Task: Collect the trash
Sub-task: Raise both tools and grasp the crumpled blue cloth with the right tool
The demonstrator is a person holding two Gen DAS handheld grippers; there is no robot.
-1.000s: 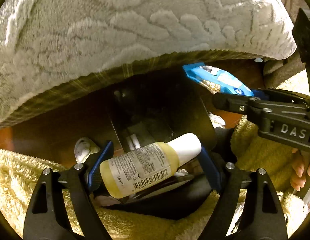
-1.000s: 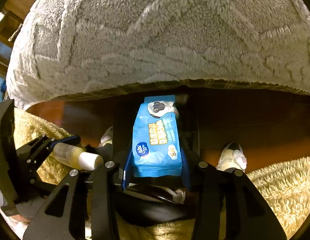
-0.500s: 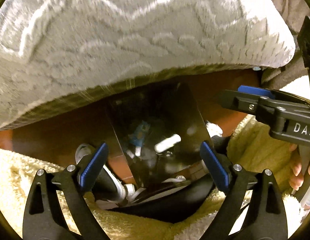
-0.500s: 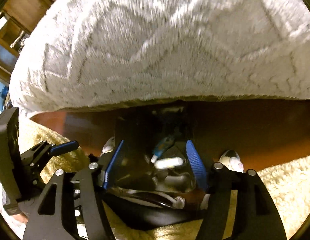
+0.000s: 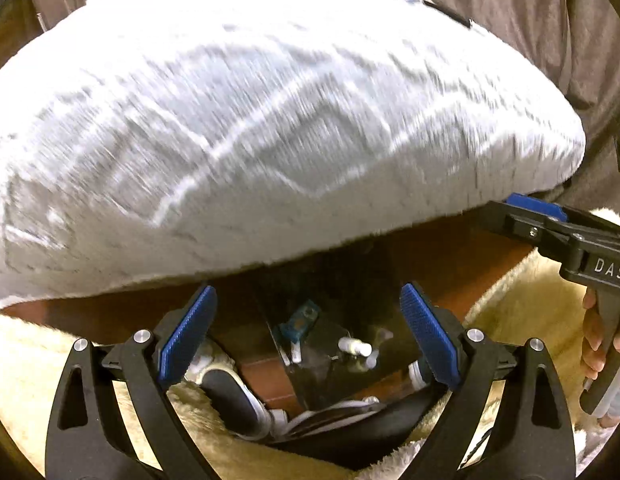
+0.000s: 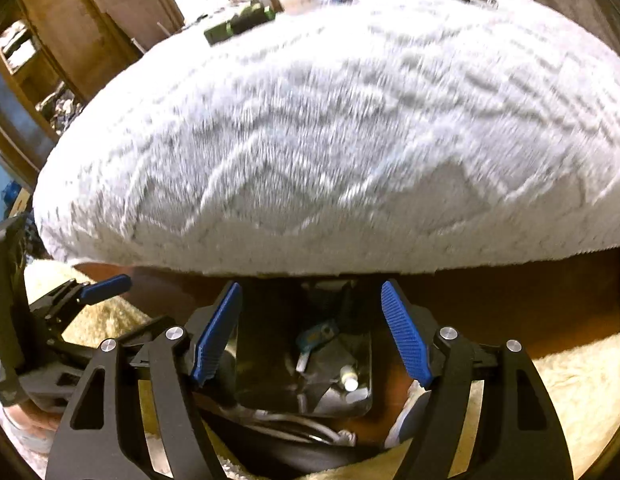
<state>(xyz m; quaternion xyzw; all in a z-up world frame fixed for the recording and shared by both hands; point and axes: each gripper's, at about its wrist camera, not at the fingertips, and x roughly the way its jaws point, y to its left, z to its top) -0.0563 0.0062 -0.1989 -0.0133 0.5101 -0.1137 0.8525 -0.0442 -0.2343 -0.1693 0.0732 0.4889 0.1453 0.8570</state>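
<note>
Both the left gripper and right gripper have jaws apart and empty, the right's just widened, above the black bin holding the dropped bottle and blue packet; best lift clear before seeking more on the bed.

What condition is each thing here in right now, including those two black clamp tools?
Left gripper: fingers open, empty.
Right gripper: fingers just opened, empty.
Dark bin: open, holding trash.
Blue snack wrapper: lying in bin.
Small white-capped bottle: lying in bin.
</note>
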